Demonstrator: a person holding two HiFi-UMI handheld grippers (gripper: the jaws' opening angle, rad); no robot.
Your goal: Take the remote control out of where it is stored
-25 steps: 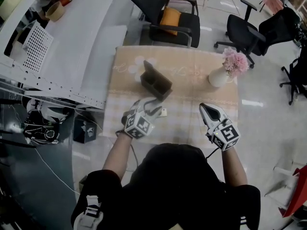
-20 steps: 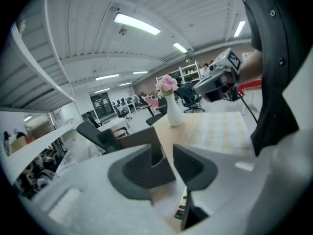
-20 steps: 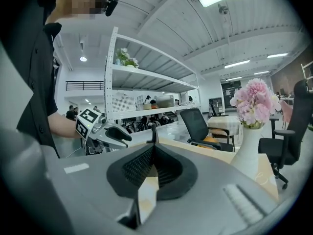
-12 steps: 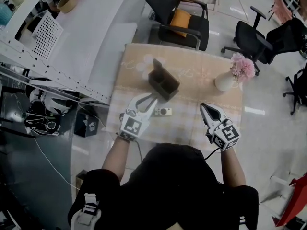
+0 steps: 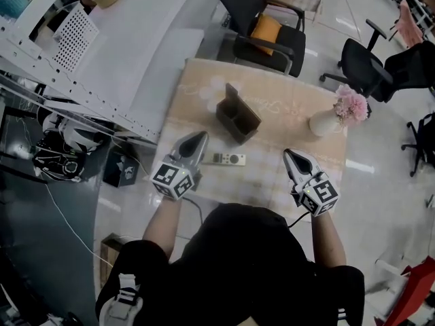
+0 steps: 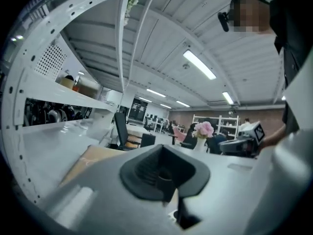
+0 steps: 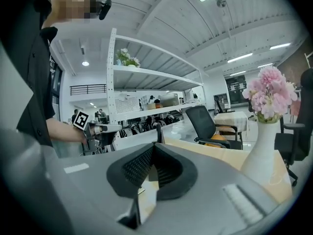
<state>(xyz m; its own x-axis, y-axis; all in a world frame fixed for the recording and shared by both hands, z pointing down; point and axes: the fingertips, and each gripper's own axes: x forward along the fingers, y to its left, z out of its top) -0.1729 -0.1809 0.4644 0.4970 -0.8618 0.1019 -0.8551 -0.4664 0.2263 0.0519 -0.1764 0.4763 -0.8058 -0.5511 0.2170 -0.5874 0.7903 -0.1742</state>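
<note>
The holder's (image 5: 239,121) inside was hidden; both the left claw (image 5: 196,139), just closed, and the right claw (image 5: 293,155) were seen shut on nothing, the remote control (image 5: 228,159) untouched.

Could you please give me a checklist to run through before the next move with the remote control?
1. Remote control is out of the holder and lies flat on the table: ok.
2. Left gripper has let go; its fingers have just closed on nothing: ok.
3. Right gripper is shut and empty, apart from the remote control: ok.
4. Vase stands upright, clear of both grippers: ok.
5. Holder's compartments are empty: cannot tell, the inside is too dark.
</note>
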